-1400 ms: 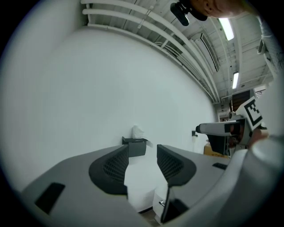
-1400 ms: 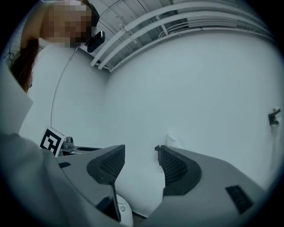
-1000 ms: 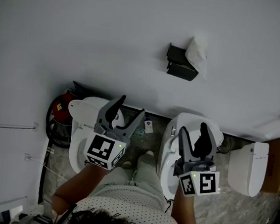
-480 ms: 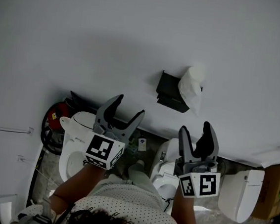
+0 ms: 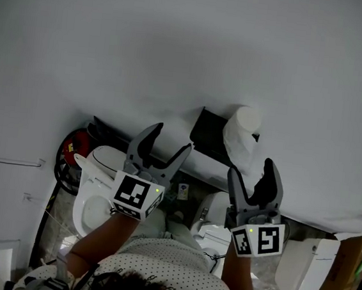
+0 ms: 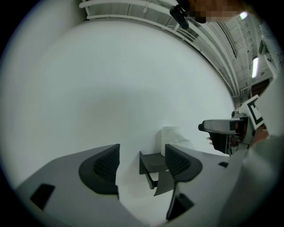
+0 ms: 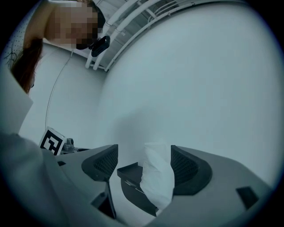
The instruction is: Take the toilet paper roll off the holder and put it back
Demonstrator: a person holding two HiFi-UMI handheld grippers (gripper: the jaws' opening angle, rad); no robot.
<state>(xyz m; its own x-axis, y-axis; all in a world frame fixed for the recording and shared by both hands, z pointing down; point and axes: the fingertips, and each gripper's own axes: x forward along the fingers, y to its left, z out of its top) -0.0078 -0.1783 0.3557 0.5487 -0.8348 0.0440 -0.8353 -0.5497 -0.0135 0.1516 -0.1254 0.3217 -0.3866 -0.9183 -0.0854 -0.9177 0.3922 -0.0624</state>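
Observation:
A white toilet paper roll (image 5: 240, 136) with a loose crumpled tail sits on a black wall holder (image 5: 208, 134). My left gripper (image 5: 170, 140) is open and short of the holder's left side, apart from it. My right gripper (image 5: 253, 170) is open just below the roll, not touching it. Both sets of jaws have just been opening, with nothing gripped. In the left gripper view the holder (image 6: 153, 165) shows between the jaws, with the roll (image 6: 174, 135) behind it. In the right gripper view the roll (image 7: 156, 177) and holder (image 7: 132, 186) stand ahead between the open jaws.
A plain white wall (image 5: 178, 44) fills most of the view. Below stand three white toilets (image 5: 99, 190) (image 5: 214, 231) (image 5: 303, 267). A red object (image 5: 72, 144) lies at the left, and a cardboard box (image 5: 348, 271) at the right edge.
Both grippers have moved closer to the wall holder, which now appears lower and nearer to the fingertips. Both sets of jaws stand wider than before.

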